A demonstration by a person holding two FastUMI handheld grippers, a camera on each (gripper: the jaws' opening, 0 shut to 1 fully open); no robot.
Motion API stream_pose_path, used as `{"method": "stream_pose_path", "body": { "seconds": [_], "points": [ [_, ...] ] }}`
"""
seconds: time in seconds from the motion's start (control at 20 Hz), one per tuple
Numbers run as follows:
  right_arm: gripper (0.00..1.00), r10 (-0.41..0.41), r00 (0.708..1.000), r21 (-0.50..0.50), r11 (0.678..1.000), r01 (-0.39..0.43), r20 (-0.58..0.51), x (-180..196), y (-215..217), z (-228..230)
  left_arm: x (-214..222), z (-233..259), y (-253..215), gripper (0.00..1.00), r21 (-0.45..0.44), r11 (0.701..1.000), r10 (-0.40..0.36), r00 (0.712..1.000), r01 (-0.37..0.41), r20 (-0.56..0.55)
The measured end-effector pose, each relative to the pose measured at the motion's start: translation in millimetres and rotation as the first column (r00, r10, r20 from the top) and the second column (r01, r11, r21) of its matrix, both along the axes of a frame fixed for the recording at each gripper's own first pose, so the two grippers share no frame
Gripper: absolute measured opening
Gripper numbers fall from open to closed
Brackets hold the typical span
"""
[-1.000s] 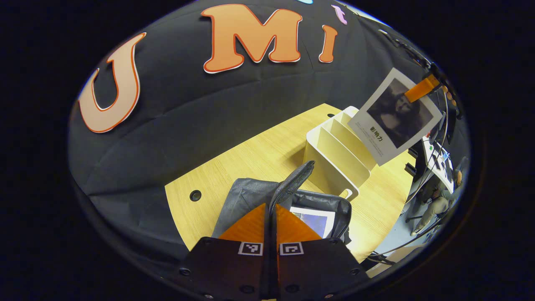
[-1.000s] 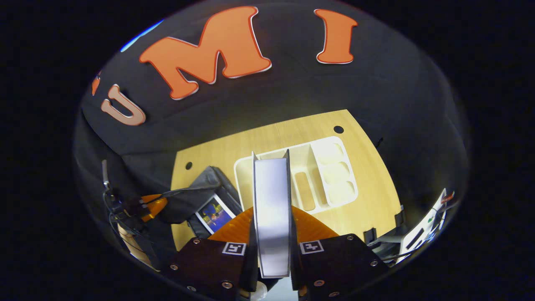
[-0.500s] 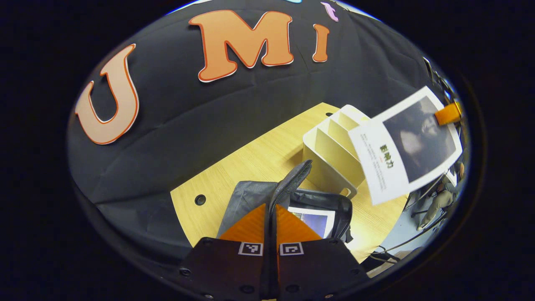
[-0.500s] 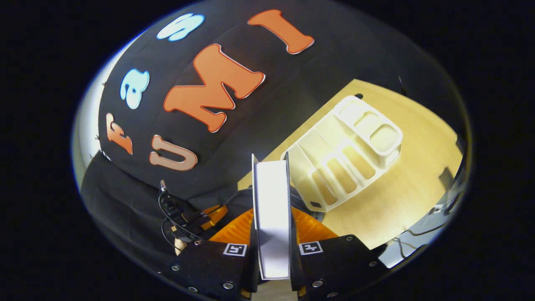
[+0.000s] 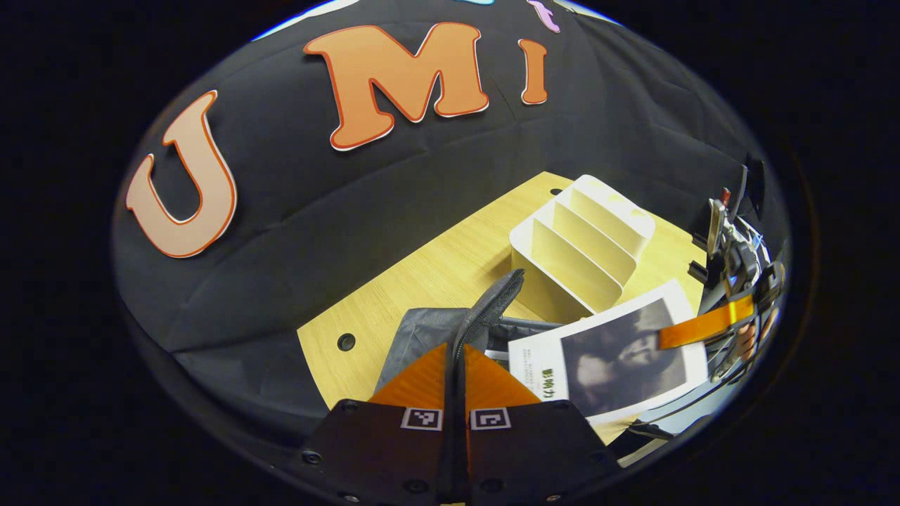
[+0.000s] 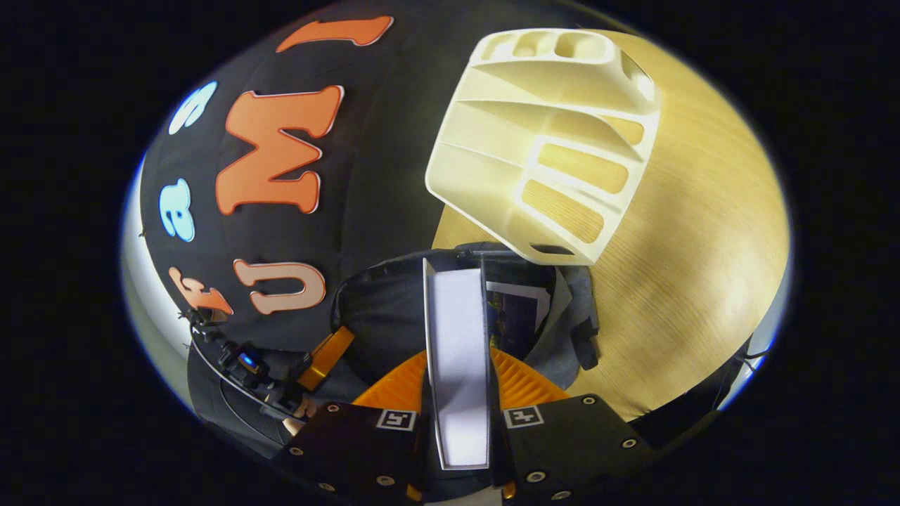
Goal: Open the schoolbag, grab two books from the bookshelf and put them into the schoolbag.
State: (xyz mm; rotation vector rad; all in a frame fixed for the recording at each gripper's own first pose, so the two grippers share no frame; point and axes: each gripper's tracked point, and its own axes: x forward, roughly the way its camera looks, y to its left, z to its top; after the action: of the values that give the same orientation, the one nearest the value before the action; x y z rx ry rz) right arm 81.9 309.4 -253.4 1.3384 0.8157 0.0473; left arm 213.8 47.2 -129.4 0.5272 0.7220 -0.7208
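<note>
Right gripper [image 6: 457,365] clamped on a white-covered second book [image 6: 457,330] with a dark portrait, seen edge-on, long axis pointing straight ahead and down into the open grey fabric schoolbag [image 6: 394,316] directly below. Left gripper [image 5: 455,365] pinched tight on the bag's zippered flap [image 5: 492,302], holding the mouth wide. Inside already, a first book with a blue picture cover [image 6: 517,316]. Empty cream plastic bookshelf [image 5: 583,246] just beyond the bag on the pale wooden counter [image 5: 422,274]. Likely next: lower the book between flap and first book; flap edge the only obstacle.
</note>
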Motion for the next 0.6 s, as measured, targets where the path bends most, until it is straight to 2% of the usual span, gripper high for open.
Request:
{"method": "stream_pose_path", "body": {
  "seconds": [0.25, 0.4, 0.6],
  "points": [
    [0.3, -0.064, 0.995, 0.043, 0.997, 0.067, -0.076, 28.1, 33.6, -51.1, -1.8, 4.5, -4.0, 0.0, 0.013, 1.0, -0.009, 1.0, 0.009, 0.011],
    [0.31, -0.093, 0.994, 0.069, 0.993, 0.097, -0.055, 51.2, 51.1, -58.0, -4.7, 6.8, -7.6, 0.01, 0.018, 1.0, -0.02, 1.0, 0.02, 0.014],
    [0.31, -0.089, 0.995, 0.047, 0.995, 0.09, -0.034, 81.2, 77.1, -60.5, -4.9, 10.9, -14.4, 0.01, 0.021, 0.999, -0.038, 0.999, 0.037, 0.022]
  ]
}}
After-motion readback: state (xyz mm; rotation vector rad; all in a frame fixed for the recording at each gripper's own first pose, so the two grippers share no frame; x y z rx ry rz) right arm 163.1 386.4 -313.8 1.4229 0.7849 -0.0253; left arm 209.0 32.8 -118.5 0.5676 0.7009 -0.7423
